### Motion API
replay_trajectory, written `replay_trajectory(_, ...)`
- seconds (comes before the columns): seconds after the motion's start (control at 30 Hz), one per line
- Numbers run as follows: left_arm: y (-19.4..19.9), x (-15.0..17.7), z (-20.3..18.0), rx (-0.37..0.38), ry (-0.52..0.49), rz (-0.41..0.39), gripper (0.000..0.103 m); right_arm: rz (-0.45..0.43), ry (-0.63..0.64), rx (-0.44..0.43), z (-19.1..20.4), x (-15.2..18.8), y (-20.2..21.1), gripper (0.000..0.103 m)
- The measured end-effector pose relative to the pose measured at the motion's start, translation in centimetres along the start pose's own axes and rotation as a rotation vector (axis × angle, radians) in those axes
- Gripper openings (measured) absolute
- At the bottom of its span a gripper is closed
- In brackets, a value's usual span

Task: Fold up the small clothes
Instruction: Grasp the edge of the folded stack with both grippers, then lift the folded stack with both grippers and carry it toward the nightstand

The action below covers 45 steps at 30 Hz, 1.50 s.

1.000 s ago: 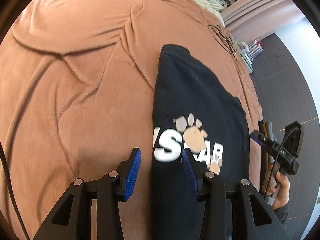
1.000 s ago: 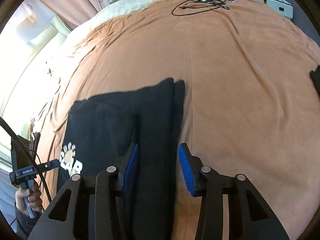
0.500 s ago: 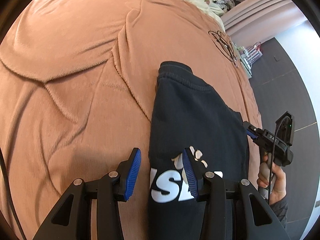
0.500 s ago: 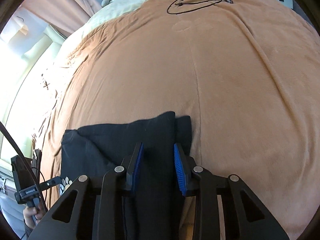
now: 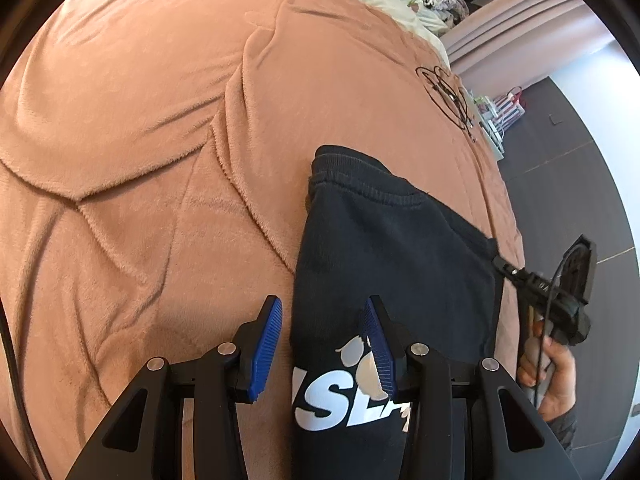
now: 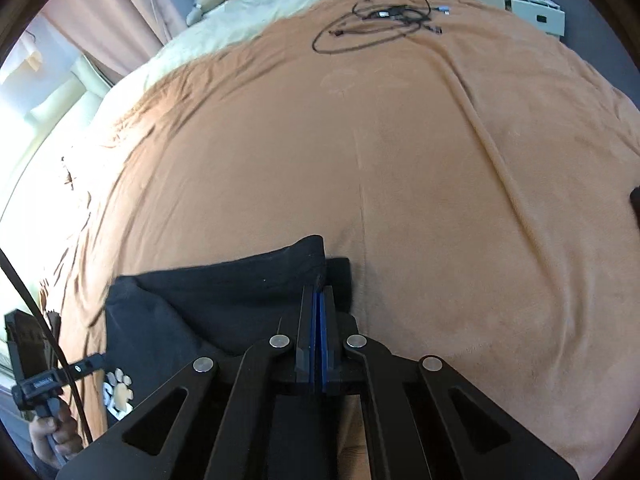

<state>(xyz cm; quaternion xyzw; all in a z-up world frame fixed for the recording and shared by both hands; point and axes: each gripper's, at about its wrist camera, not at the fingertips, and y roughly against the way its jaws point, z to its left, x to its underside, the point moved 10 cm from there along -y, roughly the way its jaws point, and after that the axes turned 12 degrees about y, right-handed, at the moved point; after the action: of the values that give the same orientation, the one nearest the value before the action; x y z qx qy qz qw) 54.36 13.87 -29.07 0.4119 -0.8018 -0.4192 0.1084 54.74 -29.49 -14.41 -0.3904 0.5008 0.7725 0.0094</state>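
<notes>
Near the front edge of the tan plush blanket (image 6: pixel 400 160), the black printed cotton garment (image 5: pixel 400 248) runs lengthwise away from both grippers, its right corner pinched by the right gripper (image 6: pixel 319 300) while the left gripper (image 5: pixel 324 340) straddles its left edge, fingers wide apart.

White lettering on black garment (image 5: pixel 384 248): partly covered by left gripper (image 5: pixel 324 344) right finger, runs off bottom edge of left wrist view; word not readable in full. Right wrist view: print at lower left only partly seen, small. Right gripper (image 6: pixel 319 316) jaws pressed together at garment edge; fabric between pads hidden by the fingers. Cable tangle (image 6: pixel 384 20) on bed (image 6: pixel 440 184): too small to identify connectors. Far pillows and soft toys: blurred, indistinct.
</notes>
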Motion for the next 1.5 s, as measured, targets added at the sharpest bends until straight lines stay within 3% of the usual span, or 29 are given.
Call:
replay_trajectory(0.2, -0.7, -0.3, 0.1, -0.007, -0.012, 0.016, 0.044, 0.034, -0.012, -0.079, 0.3, 1.2, 0.9, 0.0)
replay_trajectory(0.23, -0.8, -0.4, 0.2, -0.003, -0.008, 0.019, 0.044, 0.037, -0.011, -0.09, -0.3, 1.0, 1.2, 0.006)
replay_trajectory(0.33, -0.9, -0.5, 0.1, 0.003, -0.009, 0.022, 0.044, 0.055, -0.022, -0.141, -1.0, 2.2, 2.0, 0.039)
replay_trajectory(0.37, -0.9, -0.6, 0.0, 0.004, -0.012, 0.024, 0.044, 0.05, -0.031, -0.163, -1.1, 2.4, 2.2, 0.045)
replay_trajectory(0.63, -1.6, -0.9, -0.4, 0.024, -0.015, 0.045, 0.044, 0.01, -0.112, -0.341, -2.0, 3.2, 2.2, 0.045)
replay_trajectory(1.0, -2.6, -1.6, -0.7, 0.022, -0.015, 0.049, 0.044, 0.059, -0.103, -0.372, -3.1, 4.1, 0.9, 0.045)
replay_trajectory(1.1, -2.8, -1.6, -1.0, 0.026, -0.045, 0.057, 0.044, 0.076, -0.108, -0.482, -2.5, 4.6, 1.1, 0.045)
replay_trajectory(1.3, -3.5, -2.7, -0.7, 0.079, 0.022, 0.076, 0.035, 0.051, -0.172, -0.629, -4.0, 4.6, 1.3, 0.045)
replay_trajectory(1.4, -3.9, -3.0, -0.8, 0.095, 0.03, 0.08, 0.032, 0.062, -0.128, -0.628, -3.8, 4.4, 1.2, 0.058)
replay_trajectory(1.5, -4.3, -3.2, -1.2, 0.106, 0.03, 0.083, 0.029, 0.086, -0.072, -0.568, -3.1, 4.1, 0.2, 0.06)
